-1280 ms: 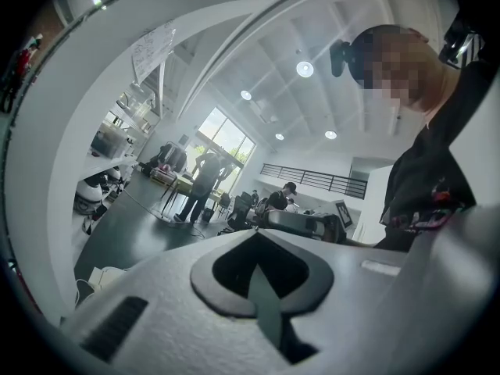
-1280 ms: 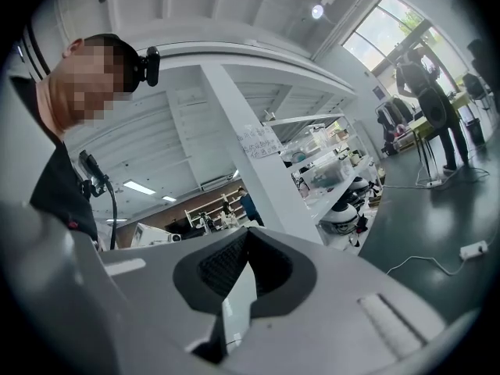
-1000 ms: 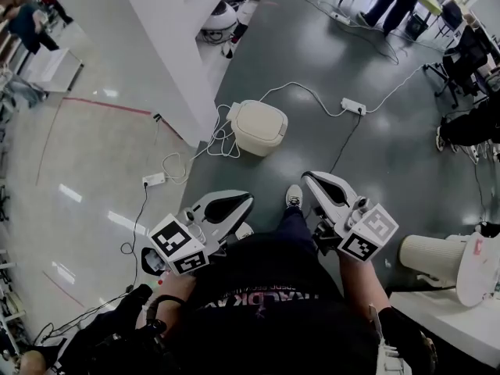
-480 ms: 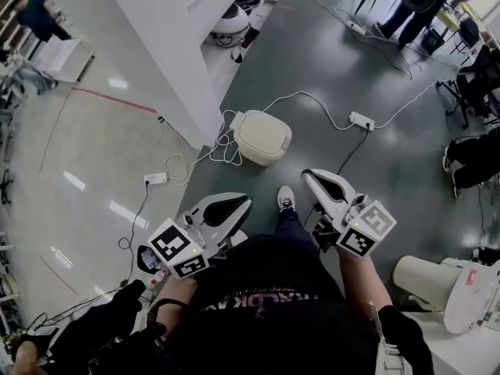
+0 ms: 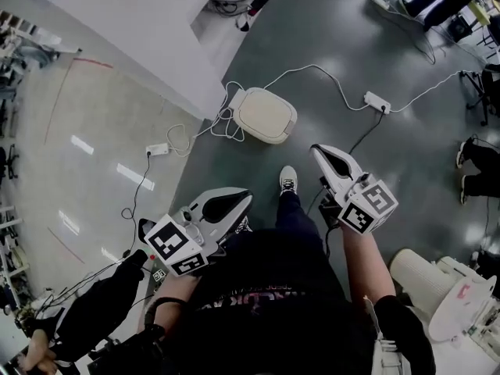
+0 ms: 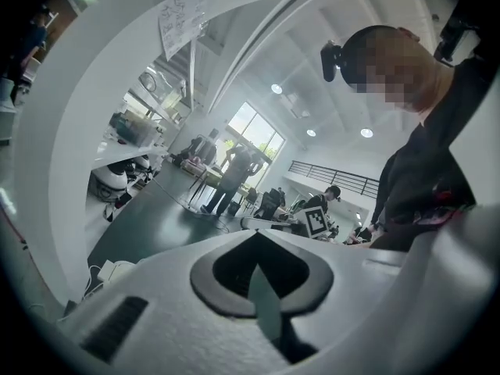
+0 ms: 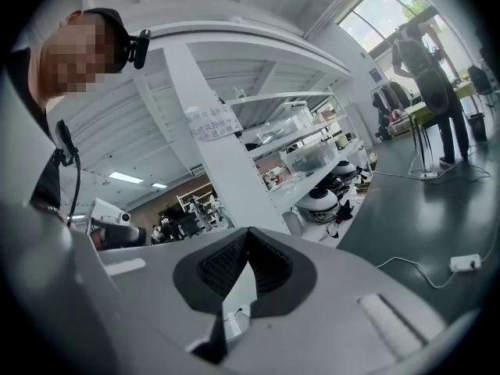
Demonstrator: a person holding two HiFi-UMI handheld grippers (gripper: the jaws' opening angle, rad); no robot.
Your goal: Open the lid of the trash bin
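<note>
A person stands on a dark grey floor (image 5: 391,178) with a handheld gripper in each hand at waist height. The cream-coloured trash bin (image 5: 266,117) sits on the floor ahead, its lid (image 5: 267,111) down. The left gripper (image 5: 244,200) points toward the bin from the lower left, and its fingers (image 6: 172,311) are clenched together at the tips with nothing between them. The right gripper (image 5: 319,151) points the same way from the lower right, its fingers (image 7: 351,287) likewise pressed shut and empty. The bin lies apart from both grippers, beyond the person's white shoe (image 5: 288,180). In the head view it falls roughly between the lines of the two grippers, nearer the right one's tip. A white cable (image 5: 312,70) runs from the bin to a power strip (image 5: 376,101). A second power strip (image 5: 157,150) lies to the left, near the foot of a white pillar (image 5: 156,37).
</note>
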